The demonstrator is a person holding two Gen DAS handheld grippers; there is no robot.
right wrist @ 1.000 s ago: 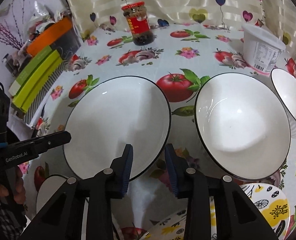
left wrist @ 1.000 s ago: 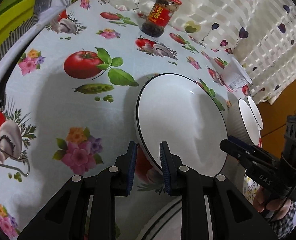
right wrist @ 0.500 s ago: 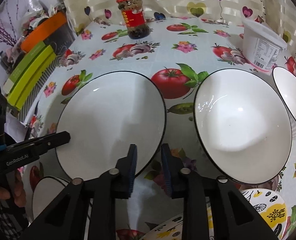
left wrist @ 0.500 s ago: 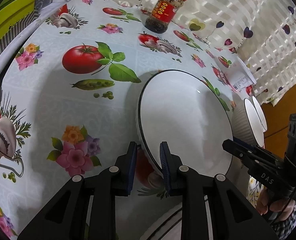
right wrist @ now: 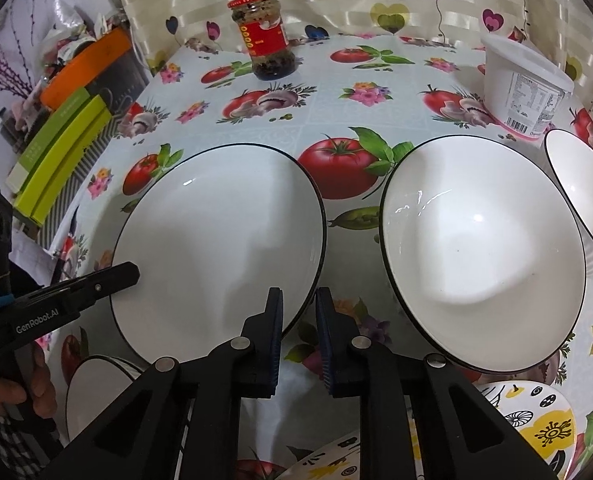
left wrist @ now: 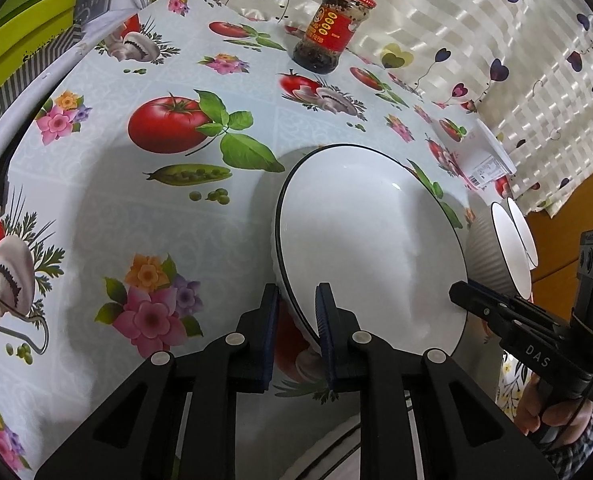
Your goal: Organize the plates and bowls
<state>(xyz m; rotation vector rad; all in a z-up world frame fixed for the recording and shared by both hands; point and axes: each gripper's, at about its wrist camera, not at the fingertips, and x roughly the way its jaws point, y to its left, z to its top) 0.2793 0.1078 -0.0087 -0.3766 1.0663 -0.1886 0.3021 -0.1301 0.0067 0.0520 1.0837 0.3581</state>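
Observation:
A large white bowl with a black rim (left wrist: 368, 248) (right wrist: 216, 240) sits on the fruit-print tablecloth. My left gripper (left wrist: 296, 324) straddles its near-left rim, one pad outside the wall and one inside, jaws closing and pressing on it. My right gripper (right wrist: 299, 320) straddles the same bowl's near-right rim, jaws also closing on it. Each gripper shows in the other's view, the right gripper (left wrist: 492, 312) at the bowl's right edge and the left gripper (right wrist: 104, 280) at its left edge. A second white bowl (right wrist: 484, 252) stands just to the right, a third bowl (right wrist: 576, 192) beyond it.
A red-labelled jar (right wrist: 266, 44) and a white tub (right wrist: 524, 92) stand at the back by the curtain. A yellow patterned plate (right wrist: 536, 428) and a small white dish (right wrist: 92, 392) lie near the front. Green and orange boxes (right wrist: 56, 152) line the left edge.
Both pairs of jaws have narrowed onto the bowl's rim, the right one more clearly. The bowl and both hands have stayed where they were.

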